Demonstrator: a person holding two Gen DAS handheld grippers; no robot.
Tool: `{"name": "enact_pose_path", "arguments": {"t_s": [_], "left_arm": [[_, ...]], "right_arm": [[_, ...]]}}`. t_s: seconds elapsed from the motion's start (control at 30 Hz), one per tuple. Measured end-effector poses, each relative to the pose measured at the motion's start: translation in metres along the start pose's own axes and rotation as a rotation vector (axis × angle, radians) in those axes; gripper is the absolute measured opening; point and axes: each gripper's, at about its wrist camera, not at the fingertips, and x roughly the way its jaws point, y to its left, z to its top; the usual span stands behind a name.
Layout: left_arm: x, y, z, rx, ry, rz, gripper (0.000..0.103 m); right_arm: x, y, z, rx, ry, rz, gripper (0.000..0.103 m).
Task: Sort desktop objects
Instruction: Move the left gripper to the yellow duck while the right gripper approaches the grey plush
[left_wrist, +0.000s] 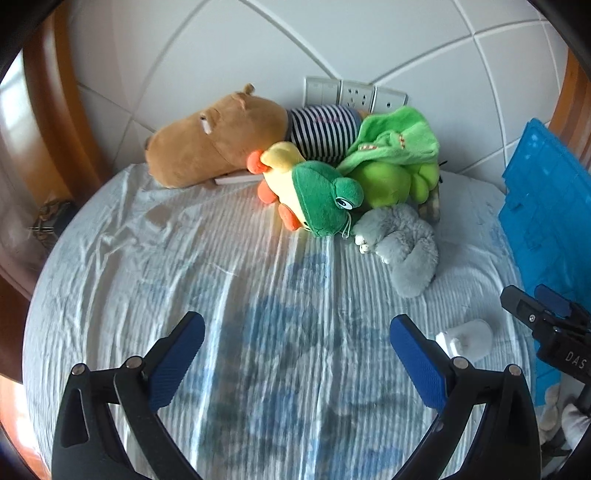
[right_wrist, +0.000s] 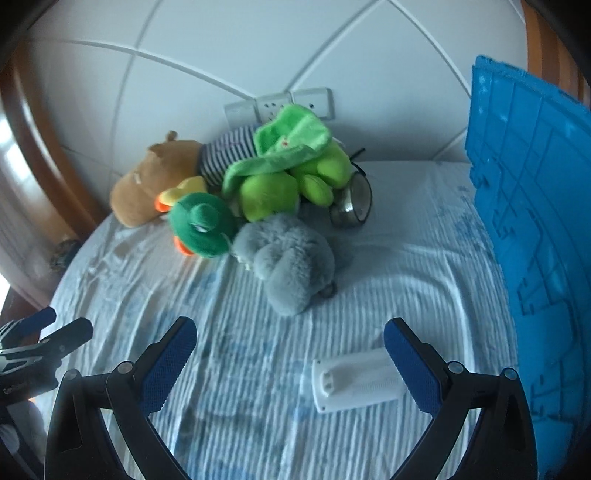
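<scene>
Both the left gripper (left_wrist: 297, 354) and the right gripper (right_wrist: 290, 360) stand wide apart and empty above the cloth-covered bench (left_wrist: 129, 266), with plush toys (left_wrist: 317, 192) heaped near the wall.

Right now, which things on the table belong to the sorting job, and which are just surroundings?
To sort: brown capybara plush; frog-hooded duck plush; lime green plush; grey furry plush; white plastic case; metal alarm clock.

Likely container: blue crate.

Surroundings: wall sockets; striped tablecloth.
</scene>
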Motion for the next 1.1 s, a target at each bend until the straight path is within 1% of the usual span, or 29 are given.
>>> {"name": "enact_pose_path", "arguments": {"t_s": [0.07, 0.1, 0.13, 0.23, 0.43, 0.5, 0.57, 0.6, 0.63, 0.67, 0.7, 0.73, 0.8, 0.9, 1.03, 1.1], "left_arm": [[0.019, -0.004, 0.007, 0.017, 0.019, -0.009, 0.091], [0.029, -0.005, 0.012, 0.02, 0.03, -0.016, 0.088], [0.039, -0.005, 0.018, 0.017, 0.037, -0.022, 0.088], [0.058, -0.005, 0.037, -0.002, 0.032, -0.026, 0.088], [0.093, -0.011, 0.101, -0.012, 0.002, 0.014, 0.088], [0.112, -0.012, 0.122, -0.035, 0.016, 0.034, 0.088], [0.131, -0.013, 0.135, -0.059, 0.044, 0.046, 0.088], [0.141, -0.015, 0.14, -0.063, 0.06, 0.056, 0.089], [0.152, -0.017, 0.143, -0.063, 0.076, 0.068, 0.089], [0.164, -0.02, 0.145, -0.061, 0.091, 0.078, 0.092], [0.172, -0.021, 0.145, -0.063, 0.096, 0.083, 0.102], [0.178, -0.022, 0.145, -0.068, 0.091, 0.083, 0.103], [0.188, -0.024, 0.145, -0.075, 0.077, 0.071, 0.103], [0.198, -0.031, 0.147, -0.058, 0.066, 0.047, 0.103], [0.2, -0.035, 0.145, -0.052, 0.047, 0.035, 0.103], [0.201, -0.036, 0.142, -0.054, 0.051, 0.002, 0.098]], "right_arm": [[0.013, -0.004, 0.004, 0.004, 0.013, -0.015, 0.102], [0.02, -0.006, 0.007, 0.007, 0.02, -0.019, 0.099], [0.028, -0.008, 0.009, 0.011, 0.027, -0.019, 0.095], [0.053, -0.012, 0.018, 0.018, 0.046, -0.014, 0.094], [0.102, -0.006, 0.04, -0.01, 0.076, -0.016, 0.094], [0.116, -0.005, 0.048, -0.026, 0.081, -0.02, 0.094], [0.13, -0.005, 0.054, -0.04, 0.087, -0.025, 0.095], [0.137, -0.005, 0.058, -0.046, 0.09, -0.028, 0.098], [0.144, -0.006, 0.06, -0.05, 0.094, -0.031, 0.102], [0.151, -0.007, 0.061, -0.052, 0.099, -0.033, 0.103], [0.158, -0.008, 0.063, -0.053, 0.104, -0.035, 0.103], [0.164, -0.009, 0.063, -0.054, 0.108, -0.035, 0.103], [0.176, -0.01, 0.063, -0.055, 0.118, -0.032, 0.103], [0.194, -0.009, 0.058, -0.069, 0.14, -0.024, 0.103], [0.214, -0.009, 0.05, -0.061, 0.175, -0.01, 0.103], [0.217, -0.007, 0.047, -0.059, 0.179, 0.011, 0.103]]}}
